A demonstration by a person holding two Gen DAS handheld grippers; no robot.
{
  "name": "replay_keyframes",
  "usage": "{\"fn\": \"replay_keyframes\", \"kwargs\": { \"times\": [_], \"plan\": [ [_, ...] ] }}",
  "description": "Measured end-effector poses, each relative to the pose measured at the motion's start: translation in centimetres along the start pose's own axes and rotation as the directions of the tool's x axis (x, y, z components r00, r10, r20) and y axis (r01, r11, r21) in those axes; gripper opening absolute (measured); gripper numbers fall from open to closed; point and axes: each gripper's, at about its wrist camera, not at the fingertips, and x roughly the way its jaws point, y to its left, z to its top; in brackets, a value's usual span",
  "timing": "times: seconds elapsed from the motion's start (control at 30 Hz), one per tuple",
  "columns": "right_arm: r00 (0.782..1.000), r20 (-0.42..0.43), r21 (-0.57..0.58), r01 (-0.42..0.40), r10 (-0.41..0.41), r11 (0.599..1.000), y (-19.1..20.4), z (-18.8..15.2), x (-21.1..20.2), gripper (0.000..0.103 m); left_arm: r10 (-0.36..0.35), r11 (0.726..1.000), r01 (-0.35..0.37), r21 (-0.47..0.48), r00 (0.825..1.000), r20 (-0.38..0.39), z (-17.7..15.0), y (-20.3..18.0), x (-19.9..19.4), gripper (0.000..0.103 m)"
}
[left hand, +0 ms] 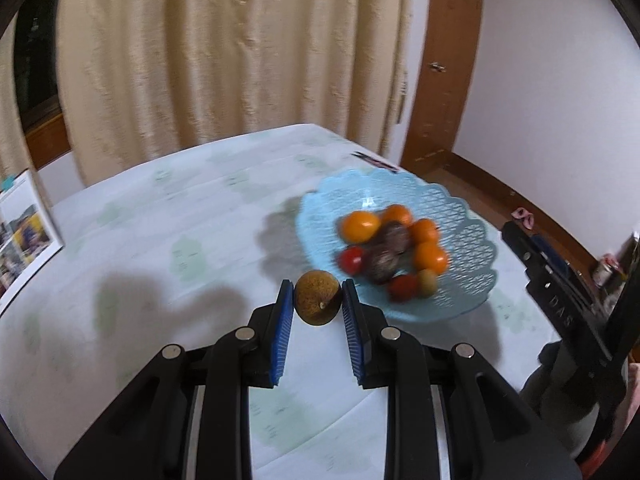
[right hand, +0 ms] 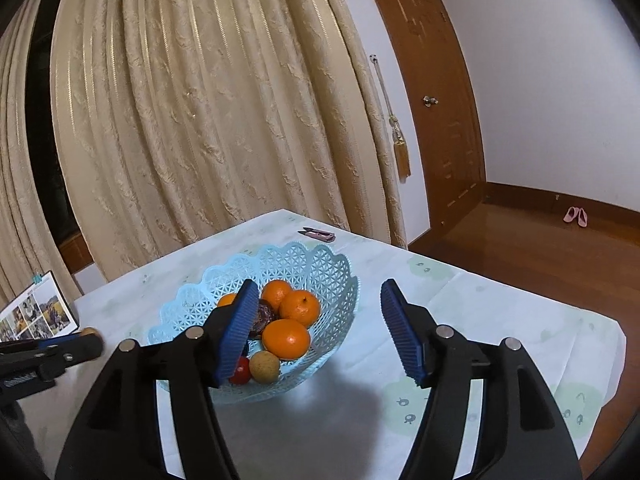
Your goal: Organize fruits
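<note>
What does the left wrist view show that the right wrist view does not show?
Only the left wrist view shows the left gripper shut on a brown round fruit. Only the right wrist view shows the right gripper with jaws apart and nothing between them, and a tassel by the curtain. Both show the blue basket holding oranges, and the photo calendar.

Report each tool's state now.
Left tool: closed on a brown fruit.
Right tool: open, holding nothing.
</note>
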Motion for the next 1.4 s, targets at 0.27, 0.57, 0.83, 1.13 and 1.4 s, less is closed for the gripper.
{"fn": "replay_keyframes", "kwargs": {
  "times": [0.27,0.57,0.83,1.13,1.4],
  "plan": [
    [1.0,-0.015,0.036,0.001,0.0,0.999,-0.6,0.1,0.4,0.066,-0.095,0.995,0.095,0.001,0.994,-0.048,1.1,-2.4,3.7,0.025],
    [1.0,-0.027,0.053,-0.006,0.007,0.999,-0.8,0.2,0.7,0.071,-0.098,0.995,0.097,-0.016,0.994,-0.039,1.4,-2.7,4.9,0.064],
    [0.999,-0.041,0.056,-0.02,0.022,0.998,-0.8,0.2,1.0,0.087,0.11,0.993,-0.108,-0.045,0.993,0.042,0.6,-0.5,3.9,0.091],
    [0.981,-0.184,-0.012,-0.07,0.067,0.997,0.6,0.1,2.6,0.098,0.262,0.965,-0.263,0.0,0.962,0.081,1.6,0.0,2.4,0.098],
    [0.966,-0.256,-0.123,-0.079,0.045,0.989,1.9,1.2,2.2,0.099,0.311,0.949,-0.316,0.021,0.941,0.132,2.0,-0.3,1.1,0.098]
  ]
}}
